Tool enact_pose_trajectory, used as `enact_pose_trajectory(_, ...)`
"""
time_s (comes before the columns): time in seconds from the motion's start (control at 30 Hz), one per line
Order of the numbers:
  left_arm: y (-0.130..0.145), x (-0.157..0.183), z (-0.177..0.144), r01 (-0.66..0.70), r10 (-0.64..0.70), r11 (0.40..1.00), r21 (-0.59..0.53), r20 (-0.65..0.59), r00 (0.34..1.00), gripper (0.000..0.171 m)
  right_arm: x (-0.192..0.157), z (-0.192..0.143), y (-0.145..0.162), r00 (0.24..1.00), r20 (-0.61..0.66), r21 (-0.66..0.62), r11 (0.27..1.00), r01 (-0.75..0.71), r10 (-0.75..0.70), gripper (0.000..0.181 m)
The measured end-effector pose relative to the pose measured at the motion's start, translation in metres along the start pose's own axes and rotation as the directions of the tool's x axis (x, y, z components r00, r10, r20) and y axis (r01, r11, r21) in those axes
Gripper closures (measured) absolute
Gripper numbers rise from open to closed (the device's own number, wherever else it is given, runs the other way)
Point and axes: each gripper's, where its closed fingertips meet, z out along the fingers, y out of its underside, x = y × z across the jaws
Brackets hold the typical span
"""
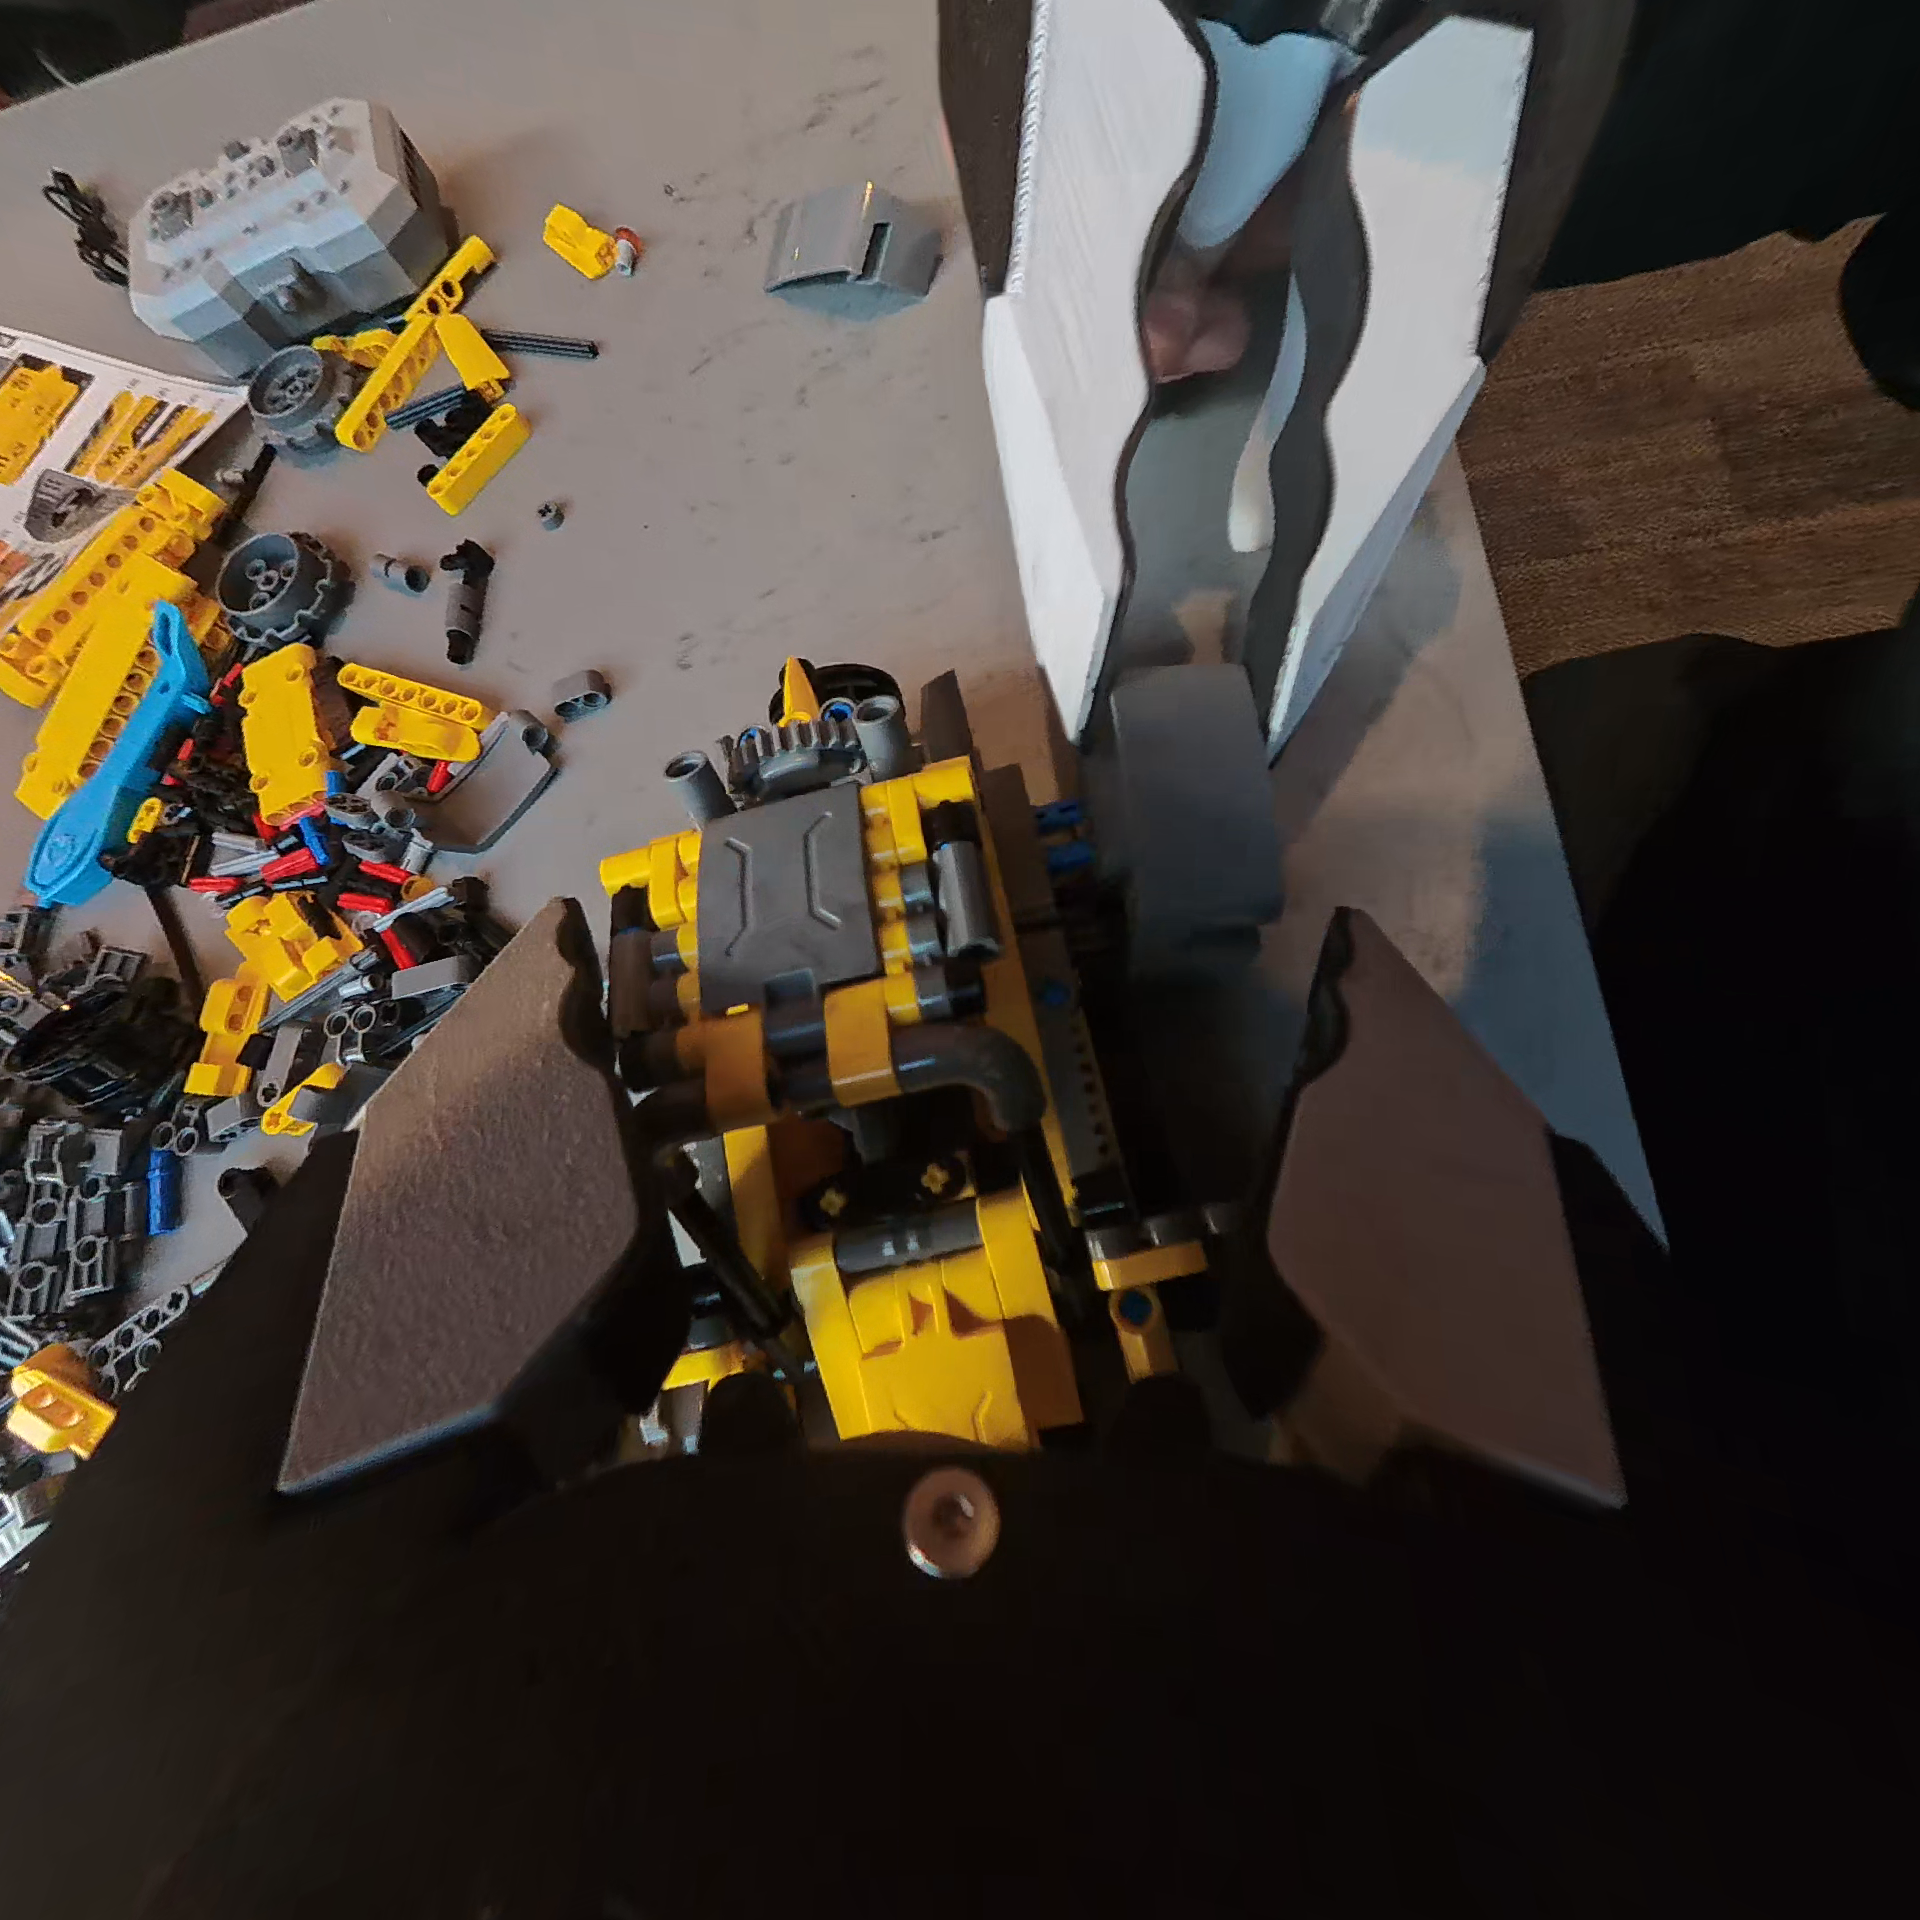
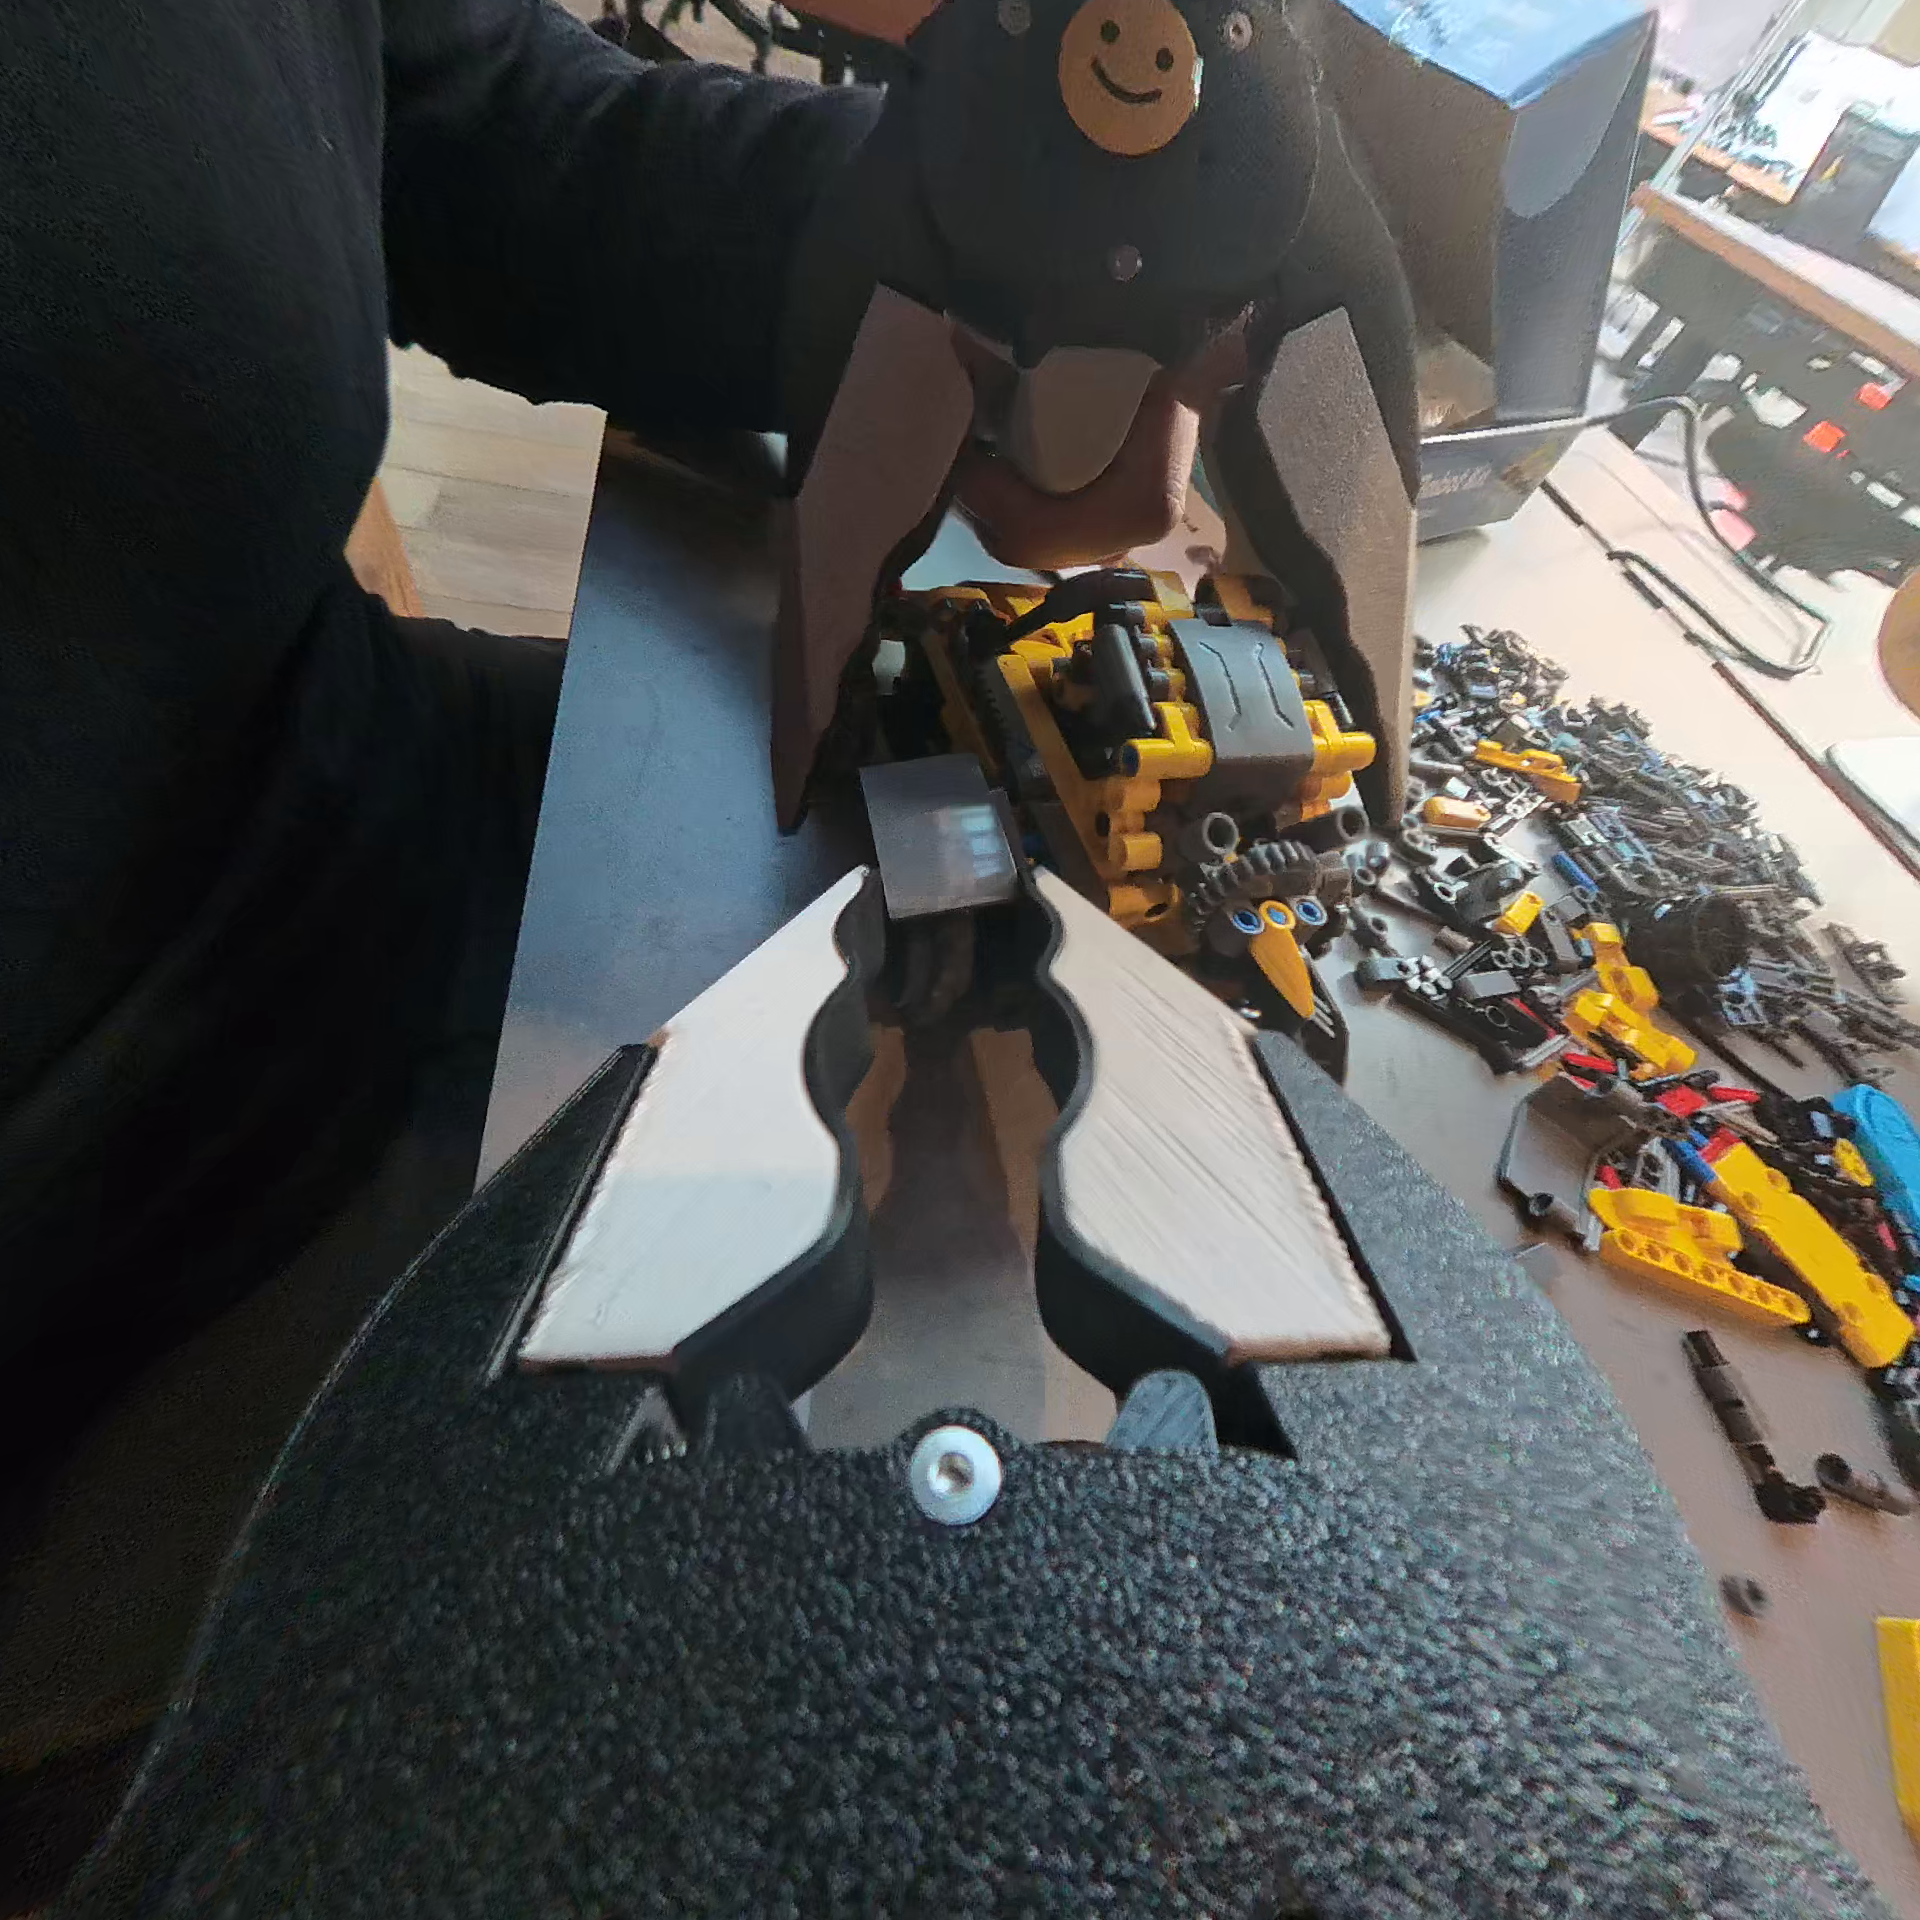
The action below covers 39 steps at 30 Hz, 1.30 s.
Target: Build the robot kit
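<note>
A yellow and grey brick vehicle model [image 1: 831,987] lies on the grey table [image 1: 779,468]. My left gripper [image 1: 956,935] has its dark fingers on both sides of the model and is closed on it. In the right wrist view the left gripper [image 2: 1091,810] stands over the model [image 2: 1164,727]. My right gripper [image 2: 951,894], with white fingers, is shut on a flat grey panel [image 2: 940,836] and holds it against the model's side. In the left wrist view the right gripper [image 1: 1179,717] comes in from the far side with the panel [image 1: 1184,821].
A pile of loose yellow, black and grey pieces [image 1: 208,831] lies left of the model, with a blue tool [image 1: 114,769], a grey block [image 1: 281,229], a booklet [image 1: 83,436] and a curved grey panel [image 1: 852,255]. The table edge [image 1: 1507,831] runs close on the right. A blue box [image 2: 1538,208] stands behind. The left gripper's tips are roughly 4 cm from the right gripper's.
</note>
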Motion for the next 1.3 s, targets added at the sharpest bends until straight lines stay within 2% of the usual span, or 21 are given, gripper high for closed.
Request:
enact_pose_trajectory(0.13, 0.0002, -0.0023, -0.0014, -0.015, 0.015, 1.0, 0.018, 0.016, 1.0, 0.049, -0.0021, 0.0012, 0.002, 0.999, -0.017, -0.014, 0.999, 0.049, -0.049, 0.158)
enact_pose_trajectory(0.37, 0.0002, -0.0025, 0.0005, -0.039, 0.038, 0.999, 0.025, 0.035, 0.999, 0.047, -0.0033, 0.0057, 0.0074, 0.999, 0.01, -0.052, 0.997, 0.051, -0.05, 0.158)
enact_pose_trajectory(0.67, -0.0006, -0.0021, 0.0006, -0.043, 0.042, 0.998, 0.036, 0.045, 0.998, 0.047, -0.0029, 0.0052, 0.0051, 0.997, -0.002, -0.034, 0.996, 0.079, -0.079, 0.158)
enact_pose_trajectory(1.3, -0.0007, -0.0064, 0.0025, -0.036, 0.033, 0.999, 0.035, 0.079, 0.996, 0.049, 0.0051, 0.0025, 0.0007, 0.998, 0.051, 0.006, 0.999, -0.04, 0.039, 0.158)
